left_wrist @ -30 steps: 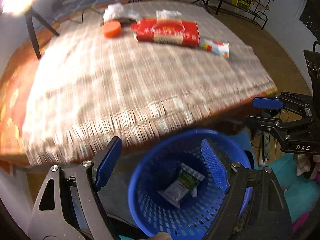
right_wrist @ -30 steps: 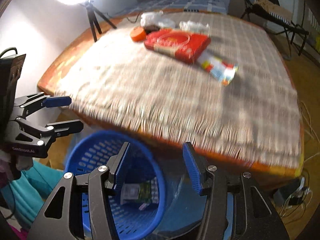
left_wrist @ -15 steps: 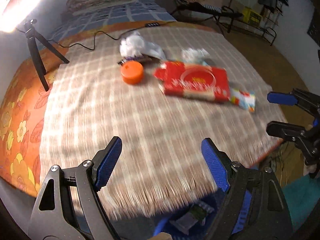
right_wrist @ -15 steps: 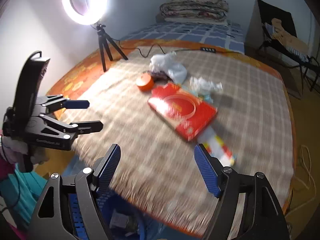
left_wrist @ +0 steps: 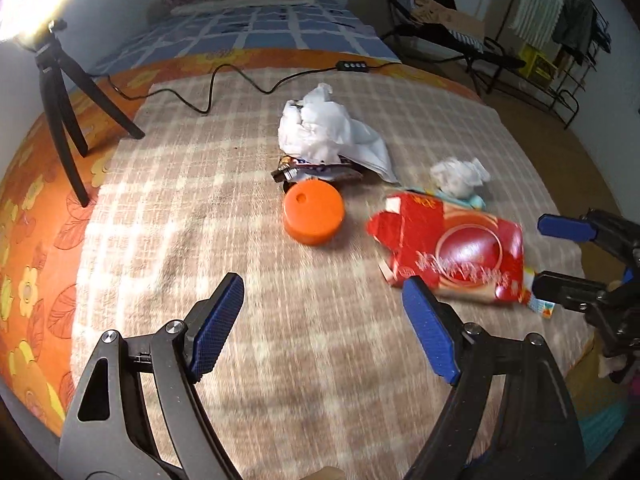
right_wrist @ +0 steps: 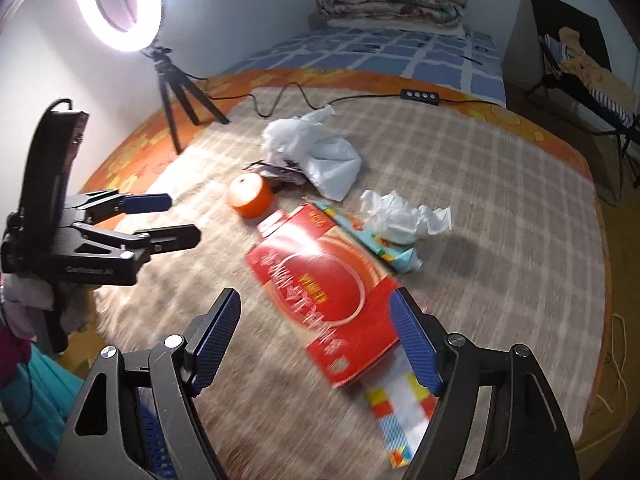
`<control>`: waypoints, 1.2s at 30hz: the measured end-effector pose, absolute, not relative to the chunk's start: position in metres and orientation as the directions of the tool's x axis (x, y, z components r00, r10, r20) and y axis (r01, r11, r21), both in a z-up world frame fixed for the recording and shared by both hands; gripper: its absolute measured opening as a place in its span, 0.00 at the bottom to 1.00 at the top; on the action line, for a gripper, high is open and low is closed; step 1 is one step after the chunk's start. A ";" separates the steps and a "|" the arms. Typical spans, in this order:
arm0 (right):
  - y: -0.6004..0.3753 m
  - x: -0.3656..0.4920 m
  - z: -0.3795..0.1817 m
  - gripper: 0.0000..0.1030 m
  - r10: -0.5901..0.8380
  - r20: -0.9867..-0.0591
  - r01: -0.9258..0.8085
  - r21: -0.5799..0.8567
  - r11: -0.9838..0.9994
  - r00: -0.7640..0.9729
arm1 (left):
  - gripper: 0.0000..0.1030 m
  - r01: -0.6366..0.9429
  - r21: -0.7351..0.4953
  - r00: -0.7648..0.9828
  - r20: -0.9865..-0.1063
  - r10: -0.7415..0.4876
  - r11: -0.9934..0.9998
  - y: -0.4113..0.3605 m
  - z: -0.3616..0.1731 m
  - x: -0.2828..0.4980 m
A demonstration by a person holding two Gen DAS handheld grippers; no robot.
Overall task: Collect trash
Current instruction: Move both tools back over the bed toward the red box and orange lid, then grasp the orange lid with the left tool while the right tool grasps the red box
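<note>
Both tools have swung from the blue basket to over the bed: left tool (left_wrist: 324,324) and right tool (right_wrist: 316,336) gape empty, right jaws just widened, above the red carton (right_wrist: 324,284) on the checked blanket (right_wrist: 500,184).

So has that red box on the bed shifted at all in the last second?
Cannot tell. The red box keeps its spot beside the orange lid and over the colourful wrapper; both cameras moved, so it only looks nearer.

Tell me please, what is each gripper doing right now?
Left gripper: open, holding nothing.
Right gripper: open, holding nothing, above the red box.
</note>
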State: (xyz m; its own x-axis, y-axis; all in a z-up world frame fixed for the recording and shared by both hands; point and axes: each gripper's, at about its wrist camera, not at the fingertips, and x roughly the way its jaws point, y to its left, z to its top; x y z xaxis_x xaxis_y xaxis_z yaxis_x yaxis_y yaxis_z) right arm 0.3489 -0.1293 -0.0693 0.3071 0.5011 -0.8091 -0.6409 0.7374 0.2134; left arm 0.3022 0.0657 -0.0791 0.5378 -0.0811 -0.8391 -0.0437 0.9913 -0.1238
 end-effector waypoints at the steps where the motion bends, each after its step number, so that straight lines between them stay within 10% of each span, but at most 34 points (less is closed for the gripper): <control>1: -0.128 0.354 -0.072 0.74 0.496 -0.812 -0.639 0.209 0.740 0.308 | 0.82 -0.046 -0.123 0.536 -0.840 -0.080 0.991 0.067 -0.081 0.306; 25: -0.103 0.346 -0.096 0.74 0.545 -0.835 -0.679 0.355 0.643 0.079 | 0.77 -0.060 -0.124 0.515 -0.854 -0.076 0.990 0.073 -0.103 0.349; 36: -0.080 0.327 -0.105 0.77 0.429 -0.884 -0.731 0.168 0.662 0.185 | 0.70 -0.052 -0.107 0.499 -0.864 -0.067 0.993 0.069 -0.116 0.365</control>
